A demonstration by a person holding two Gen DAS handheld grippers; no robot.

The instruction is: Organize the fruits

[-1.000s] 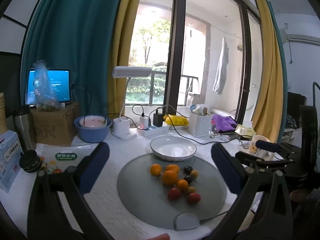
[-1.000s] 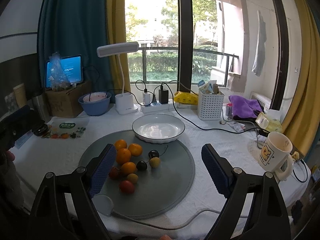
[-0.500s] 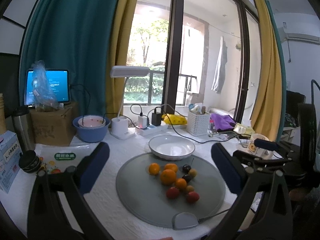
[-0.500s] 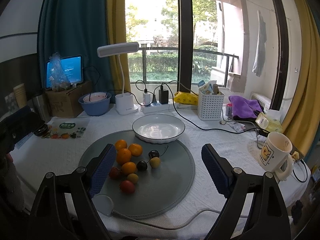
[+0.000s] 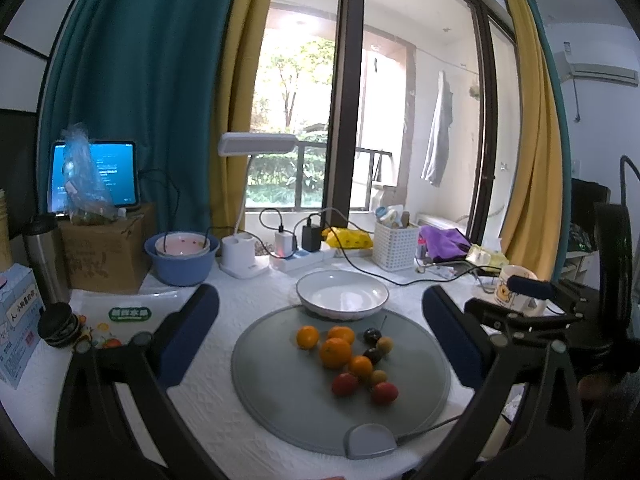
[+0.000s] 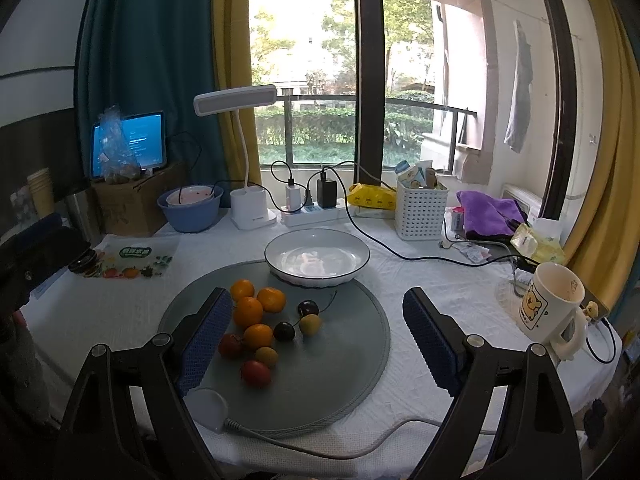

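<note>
left gripper (image 5: 320,332) spread wide, holding nothing, above the table; small oranges (image 6: 256,312), cherries (image 6: 296,320) and tomatoes (image 6: 255,372) cluster loose on the grey round mat (image 6: 340,380), likely bound for the empty white bowl (image 6: 317,258) behind; right gripper (image 6: 316,336) likewise agape, empty.

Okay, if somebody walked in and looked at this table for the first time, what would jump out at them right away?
Probably the cluster of small fruits, oranges, dark cherries and red and yellow ones, lying loose on the round grey mat in the middle of the table. Just behind it, overlapping the mat's far edge, sits an empty white plate. Both open grippers, the left gripper and the right gripper, frame the scene without holding anything.
</note>
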